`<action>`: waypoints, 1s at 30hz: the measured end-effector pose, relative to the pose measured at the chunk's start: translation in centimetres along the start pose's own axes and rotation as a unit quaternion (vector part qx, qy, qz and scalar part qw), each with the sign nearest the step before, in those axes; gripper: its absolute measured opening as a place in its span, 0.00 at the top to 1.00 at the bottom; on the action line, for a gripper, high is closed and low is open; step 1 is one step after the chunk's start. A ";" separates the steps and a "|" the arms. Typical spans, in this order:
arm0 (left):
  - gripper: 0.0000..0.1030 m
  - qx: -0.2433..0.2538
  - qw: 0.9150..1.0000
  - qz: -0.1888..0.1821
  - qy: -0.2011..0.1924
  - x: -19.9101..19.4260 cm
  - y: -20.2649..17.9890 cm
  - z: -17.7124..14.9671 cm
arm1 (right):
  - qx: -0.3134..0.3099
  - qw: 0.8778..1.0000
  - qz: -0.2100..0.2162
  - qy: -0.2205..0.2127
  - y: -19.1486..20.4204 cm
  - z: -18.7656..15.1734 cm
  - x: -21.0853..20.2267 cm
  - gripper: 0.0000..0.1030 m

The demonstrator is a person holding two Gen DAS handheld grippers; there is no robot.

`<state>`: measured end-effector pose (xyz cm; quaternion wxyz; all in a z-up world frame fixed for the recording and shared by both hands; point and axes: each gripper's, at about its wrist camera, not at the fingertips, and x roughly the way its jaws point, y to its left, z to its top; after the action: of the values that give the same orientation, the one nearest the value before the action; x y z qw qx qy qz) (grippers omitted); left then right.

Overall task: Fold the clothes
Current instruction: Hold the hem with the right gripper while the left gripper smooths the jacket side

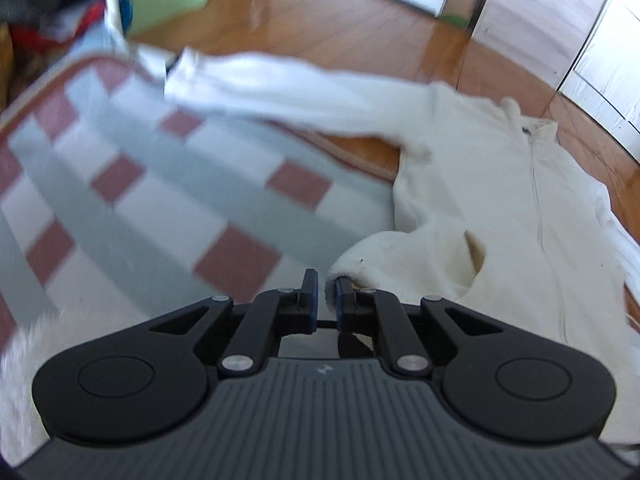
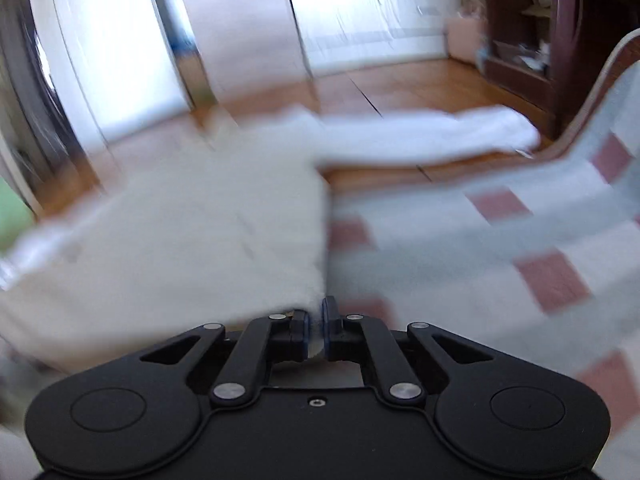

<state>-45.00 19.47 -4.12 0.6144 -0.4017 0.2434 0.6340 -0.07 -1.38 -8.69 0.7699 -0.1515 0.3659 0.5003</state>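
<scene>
Fleece jacket (image 1: 500, 184) (cream, zipped) lies sleeves outspread.

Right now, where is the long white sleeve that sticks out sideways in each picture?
Left wrist view: the outstretched sleeve runs across the upper middle, cuff at upper left, over the checked mat's far edge.
Right wrist view: the same sleeve runs across the upper right, cuff at far right.
Shared landmark: the checked mat with pink squares.

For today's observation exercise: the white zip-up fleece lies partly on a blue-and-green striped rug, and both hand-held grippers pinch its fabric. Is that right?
Not quite. The rug is checked in grey, white and dull red, as the left wrist view shows. The fleece lies partly on it, and the left hand-held gripper and right hand-held gripper pinch its fabric.
</scene>
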 end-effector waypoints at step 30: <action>0.83 0.104 0.973 -0.110 0.174 14.6 -7.1 7.6 | -0.050 0.998 -0.005 -0.023 1.1 0.7 -1.2 0.94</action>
<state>-38.57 35.02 -10.35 0.6670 -0.4641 0.3652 0.4543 -1.07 -1.27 -7.23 0.7724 -0.1802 0.3216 0.5173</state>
